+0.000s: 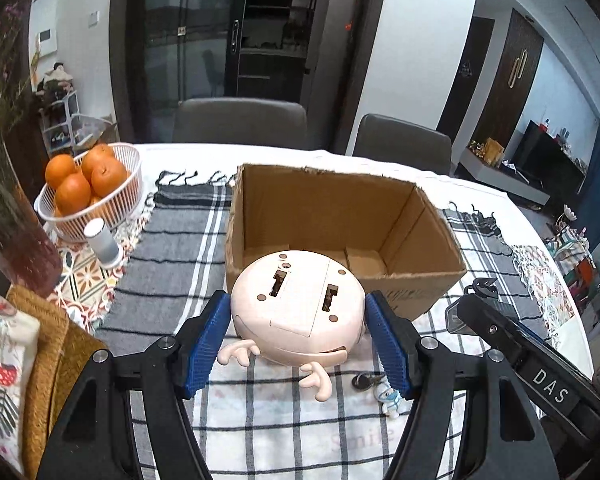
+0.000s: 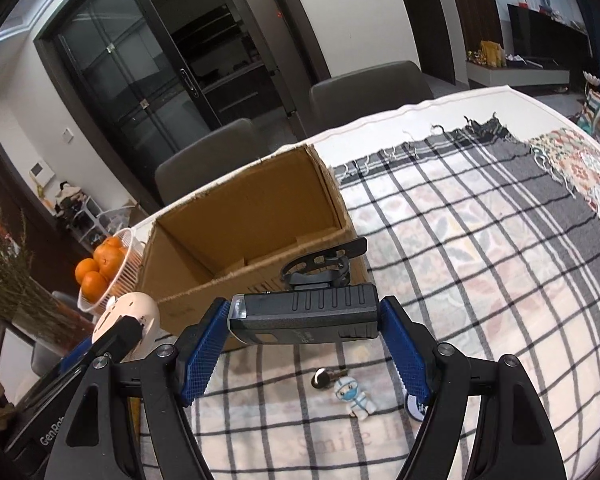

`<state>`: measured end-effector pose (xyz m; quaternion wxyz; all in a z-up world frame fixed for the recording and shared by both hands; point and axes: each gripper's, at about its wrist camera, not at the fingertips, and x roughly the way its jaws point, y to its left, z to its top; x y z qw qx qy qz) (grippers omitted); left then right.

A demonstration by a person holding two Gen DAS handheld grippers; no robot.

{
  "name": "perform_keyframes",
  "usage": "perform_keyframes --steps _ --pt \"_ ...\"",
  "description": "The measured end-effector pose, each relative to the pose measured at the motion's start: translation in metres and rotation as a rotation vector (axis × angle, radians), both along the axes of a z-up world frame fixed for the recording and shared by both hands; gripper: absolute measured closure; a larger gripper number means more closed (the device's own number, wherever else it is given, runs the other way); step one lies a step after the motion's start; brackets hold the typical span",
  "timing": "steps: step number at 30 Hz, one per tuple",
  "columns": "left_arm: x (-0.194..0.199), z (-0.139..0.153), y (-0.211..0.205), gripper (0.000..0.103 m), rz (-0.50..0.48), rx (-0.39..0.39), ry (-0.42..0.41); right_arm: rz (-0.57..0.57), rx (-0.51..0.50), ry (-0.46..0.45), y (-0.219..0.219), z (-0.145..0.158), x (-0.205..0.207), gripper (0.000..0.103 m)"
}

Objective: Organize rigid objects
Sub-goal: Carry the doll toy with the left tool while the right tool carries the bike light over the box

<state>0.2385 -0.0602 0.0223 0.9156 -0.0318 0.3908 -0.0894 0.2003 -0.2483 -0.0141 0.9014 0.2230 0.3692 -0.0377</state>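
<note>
Pink toy (image 1: pixel 298 304) clamped between left fingers (image 1: pixel 210 338); black device (image 2: pixel 304 314) between right fingers (image 2: pixel 404 350).

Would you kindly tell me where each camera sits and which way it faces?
Left wrist: on the left gripper, facing the box; its fingers clamp a pink toy.
Right wrist: on the right gripper, facing the box from its right; its fingers clamp a black device.
Shared: box, oranges, key, figurine.

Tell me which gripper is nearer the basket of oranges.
Left. The left gripper, shut on the pink round toy, sits on the basket of oranges side of the cardboard box; the right gripper, holding the black bike light, is farther away.
</note>
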Motion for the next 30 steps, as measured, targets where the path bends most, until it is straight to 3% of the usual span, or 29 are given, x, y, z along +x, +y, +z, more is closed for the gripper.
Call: perform_keyframes --steps 15,30 --pt "0.033 0.021 -0.007 0.035 -0.009 0.007 -0.026 0.034 -0.033 -0.057 -0.006 0.023 0.036 0.028" --pt "0.078 0.018 -0.005 0.035 -0.009 -0.001 0.029 0.103 0.008 -0.043 0.001 0.027 0.085 0.028"
